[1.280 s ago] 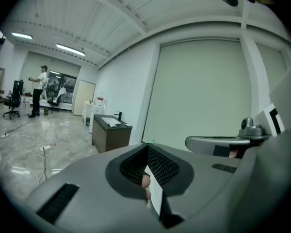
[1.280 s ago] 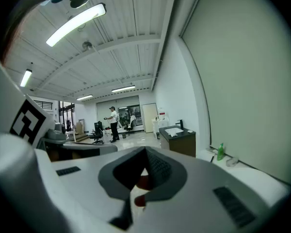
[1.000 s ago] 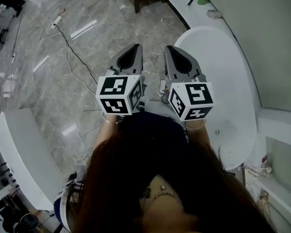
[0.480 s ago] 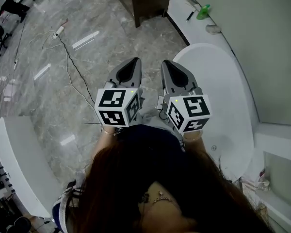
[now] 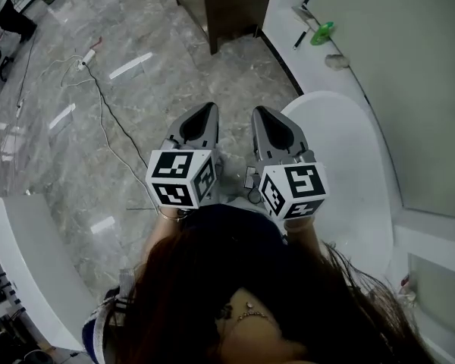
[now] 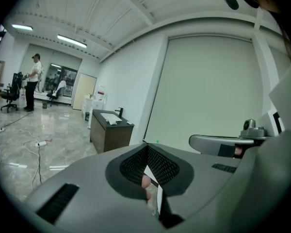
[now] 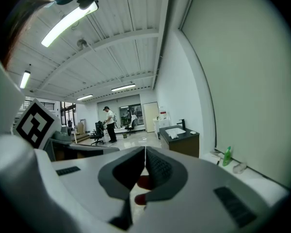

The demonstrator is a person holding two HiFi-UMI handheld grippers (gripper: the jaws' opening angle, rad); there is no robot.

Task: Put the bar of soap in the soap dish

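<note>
The left gripper and right gripper are both closed and empty, side by side, pointing ahead. I cannot pick out the bar of soap for certain. A small pale object lies just beside the green bottle on the white table, ahead and rightward, nearer the right gripper. Its long axis is too small to read.
</note>
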